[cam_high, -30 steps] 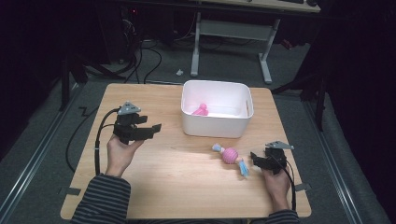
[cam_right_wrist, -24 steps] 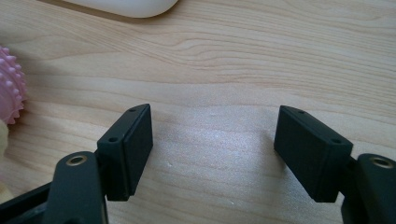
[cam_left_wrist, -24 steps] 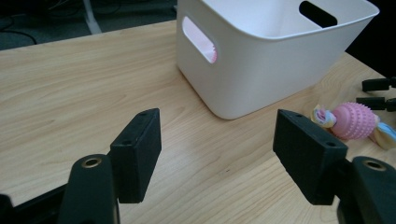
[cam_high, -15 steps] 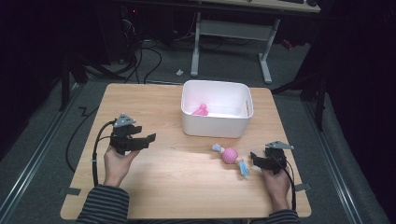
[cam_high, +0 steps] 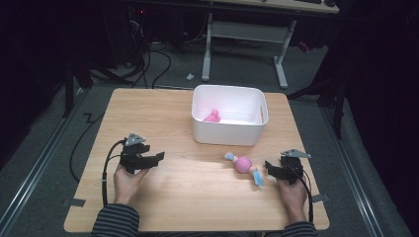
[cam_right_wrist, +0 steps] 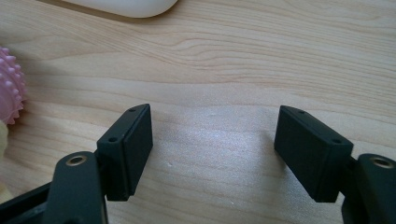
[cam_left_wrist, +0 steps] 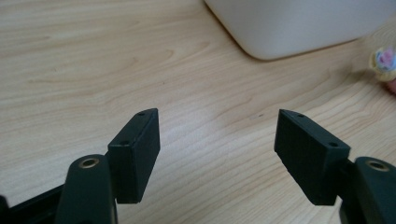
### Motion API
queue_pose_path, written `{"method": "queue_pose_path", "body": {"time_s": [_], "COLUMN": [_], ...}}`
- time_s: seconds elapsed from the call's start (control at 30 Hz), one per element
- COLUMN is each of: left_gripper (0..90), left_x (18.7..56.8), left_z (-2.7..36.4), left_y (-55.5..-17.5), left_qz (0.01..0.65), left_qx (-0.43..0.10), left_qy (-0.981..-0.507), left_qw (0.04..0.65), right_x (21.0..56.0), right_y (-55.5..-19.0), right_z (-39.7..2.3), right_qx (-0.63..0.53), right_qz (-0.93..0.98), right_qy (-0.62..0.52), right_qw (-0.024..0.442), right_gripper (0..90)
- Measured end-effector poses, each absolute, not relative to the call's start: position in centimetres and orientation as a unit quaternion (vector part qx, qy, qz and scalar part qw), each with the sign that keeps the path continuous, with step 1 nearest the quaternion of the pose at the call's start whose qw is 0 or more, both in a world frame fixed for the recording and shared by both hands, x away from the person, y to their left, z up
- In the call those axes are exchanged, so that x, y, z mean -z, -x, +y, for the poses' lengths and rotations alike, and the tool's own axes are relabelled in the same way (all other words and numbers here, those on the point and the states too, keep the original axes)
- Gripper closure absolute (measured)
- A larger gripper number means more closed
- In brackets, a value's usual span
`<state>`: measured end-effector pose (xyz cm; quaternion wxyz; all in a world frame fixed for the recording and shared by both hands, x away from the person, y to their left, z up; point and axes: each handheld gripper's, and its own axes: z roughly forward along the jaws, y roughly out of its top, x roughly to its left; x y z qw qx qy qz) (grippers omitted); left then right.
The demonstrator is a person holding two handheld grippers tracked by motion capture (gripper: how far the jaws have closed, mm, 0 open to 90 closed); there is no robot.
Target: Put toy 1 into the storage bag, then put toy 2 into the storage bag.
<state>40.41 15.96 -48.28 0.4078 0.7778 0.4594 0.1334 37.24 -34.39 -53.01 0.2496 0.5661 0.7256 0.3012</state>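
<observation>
Toy (cam_right_wrist: pixel 9 95), pink and spiky, was cut off at the right gripper (cam_right_wrist: pixel 212 140) view's left edge. Jaws of both the right and left gripper (cam_left_wrist: pixel 217 144) were seen wide apart, nothing held.

Both forearms, in striped sleeves, come in from the near edge. The left hand (cam_high: pixel 127 180) holds the left gripper (cam_high: pixel 157 158) low, jaws pointing toward the right side and standing apart with nothing between them. The right hand (cam_high: pixel 292 195) holds the right gripper (cam_high: pixel 269 167) low too, jaws pointing left, also apart and empty.
</observation>
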Motion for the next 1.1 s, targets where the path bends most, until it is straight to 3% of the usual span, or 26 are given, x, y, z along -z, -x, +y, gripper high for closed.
{"method": "queue_pose_path", "body": {"time_s": [0.73, 1.1], "left_gripper": [29.5, 27.1], "left_x": [53.0, 53.6], "left_z": [12.9, 12.7], "left_y": [-40.8, -40.6], "left_qz": [0.451, 0.444], "left_qx": [-0.172, -0.191], "left_qy": [-0.806, -0.799], "left_qw": [0.342, 0.357], "right_x": [53.0, 53.0], "right_y": [-37.2, -37.3], "right_z": [-34.4, -34.4], "right_qx": [-0.301, -0.302], "right_qz": [0.725, 0.725], "right_qy": [-0.568, -0.568], "right_qw": [0.249, 0.248], "right_gripper": [27.9, 28.0]}}
